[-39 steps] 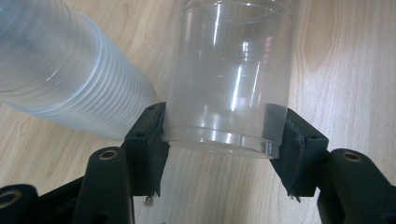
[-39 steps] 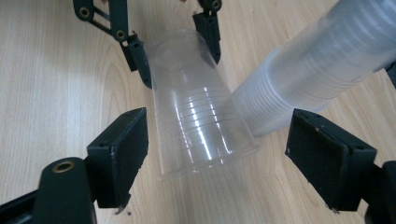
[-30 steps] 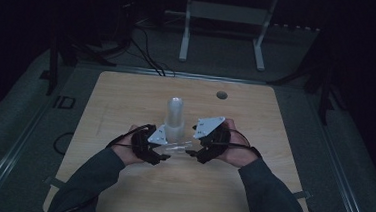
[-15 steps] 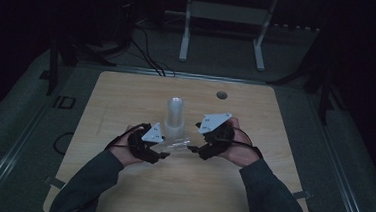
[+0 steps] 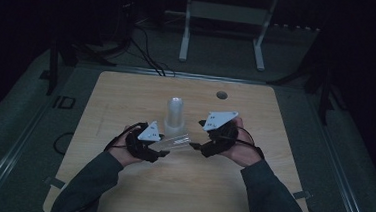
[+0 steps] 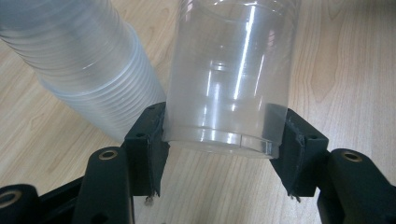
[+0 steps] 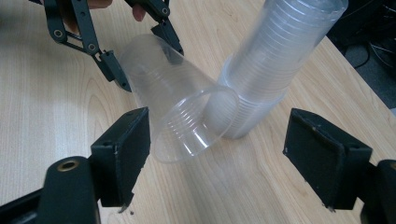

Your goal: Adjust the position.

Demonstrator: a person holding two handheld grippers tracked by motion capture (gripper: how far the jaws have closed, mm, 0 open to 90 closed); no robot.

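Cup (image 6: 229,84) clear plastic, held on its side above the wooden table (image 5: 126,96), base end clenched between the left gripper (image 6: 224,140) jaws; pads press both sides of the base, walls look slightly squeezed; open mouth points toward the right gripper (image 7: 217,154); in the high view the cup (image 5: 173,141) lies between the two hands, just in front of the stack of cups (image 5: 174,116); stack stands mouth-down on the table, just behind and apart from the held cup as far as I can tell; right gripper released, jaws spread wide either side of the cup mouth (image 7: 194,135), touching nothing; left gripper seen across from it (image 7: 140,51) gripping the base.

Step in hand, my read: a handover or a two-handed reposition of the single cup, right gripper lining up on the rim end. To do it well: bring the right jaws in square to the rim, one pad each side of the wall, not poking into the mouth; close gently, thin plastic buckles and can pop out; left should hold firm until the right has a sure grip, then let go; keep the cup clear of the stack, a nudge could tip it; avoid twisting the cup between the two grips.
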